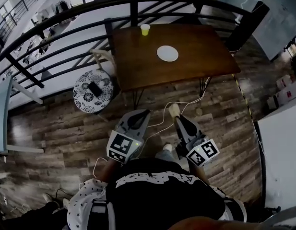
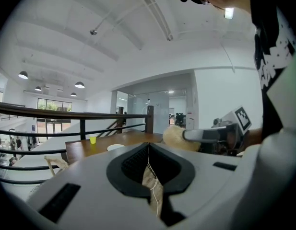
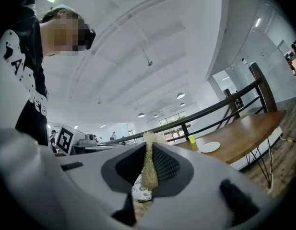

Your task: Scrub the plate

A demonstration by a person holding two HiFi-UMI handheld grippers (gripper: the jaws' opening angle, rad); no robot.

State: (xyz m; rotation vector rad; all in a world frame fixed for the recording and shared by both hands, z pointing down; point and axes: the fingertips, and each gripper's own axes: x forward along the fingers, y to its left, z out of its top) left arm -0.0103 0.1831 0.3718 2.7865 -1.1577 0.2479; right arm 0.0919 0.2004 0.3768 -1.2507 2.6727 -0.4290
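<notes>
Currently I am holding both grippers low, well apart from the table (image 1: 138,71). The right gripper (image 1: 179,119) is clamping a tan scrubbing pad (image 1: 173,110) edge-on between its jaws. The left gripper (image 1: 140,114) is carrying its jaws pressed together on nothing, with only floor and a white cable showing through the slit. The plate (image 1: 167,53) is lying near the middle of the table, and a yellow cup (image 1: 145,29) is standing by the far edge. I am judging that the approach comes first: walking in to the near edge, then pinning the plate's rim with the left gripper. The pad should be meeting the plate flat, not edge-on, so nothing is skidding toward the cup.
</notes>
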